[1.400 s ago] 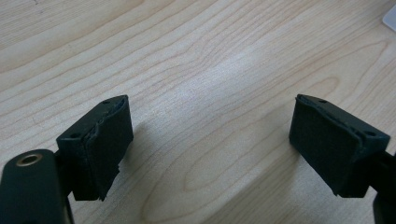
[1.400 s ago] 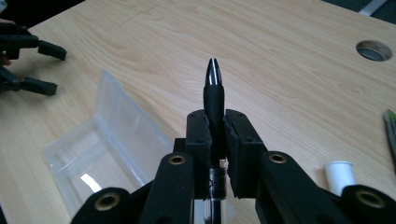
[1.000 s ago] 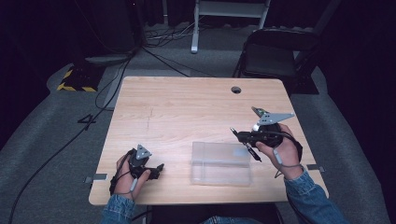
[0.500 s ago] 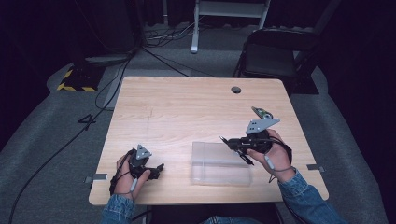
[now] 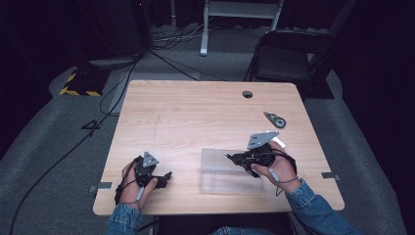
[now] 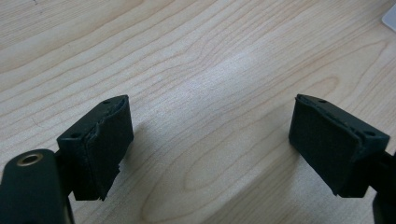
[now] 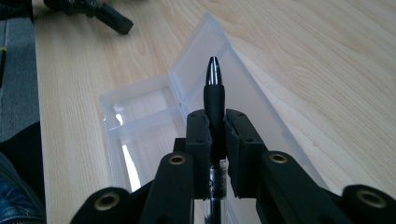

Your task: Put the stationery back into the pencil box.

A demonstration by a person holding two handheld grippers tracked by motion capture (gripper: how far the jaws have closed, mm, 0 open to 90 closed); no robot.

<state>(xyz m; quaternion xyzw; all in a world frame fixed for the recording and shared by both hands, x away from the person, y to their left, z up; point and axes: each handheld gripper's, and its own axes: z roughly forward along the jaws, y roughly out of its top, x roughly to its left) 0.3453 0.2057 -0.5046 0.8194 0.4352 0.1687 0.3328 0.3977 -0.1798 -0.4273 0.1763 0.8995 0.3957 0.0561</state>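
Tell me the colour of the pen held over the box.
Black pen with a shiny tip; right gripper view shows it best.

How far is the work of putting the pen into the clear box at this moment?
Done: the right gripper is shut on the pen, and the clear box lies open. In hand: the pen hangs over the box. Left: laying it inside. The left gripper rests open.

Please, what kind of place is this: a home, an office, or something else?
Probably a recording studio or lab, not a home. A bare wooden table stands alone on grey carpet with dark surroundings, loose cables run across the floor, and black-and-yellow hazard tape marks a corner. A folding chair stands behind.
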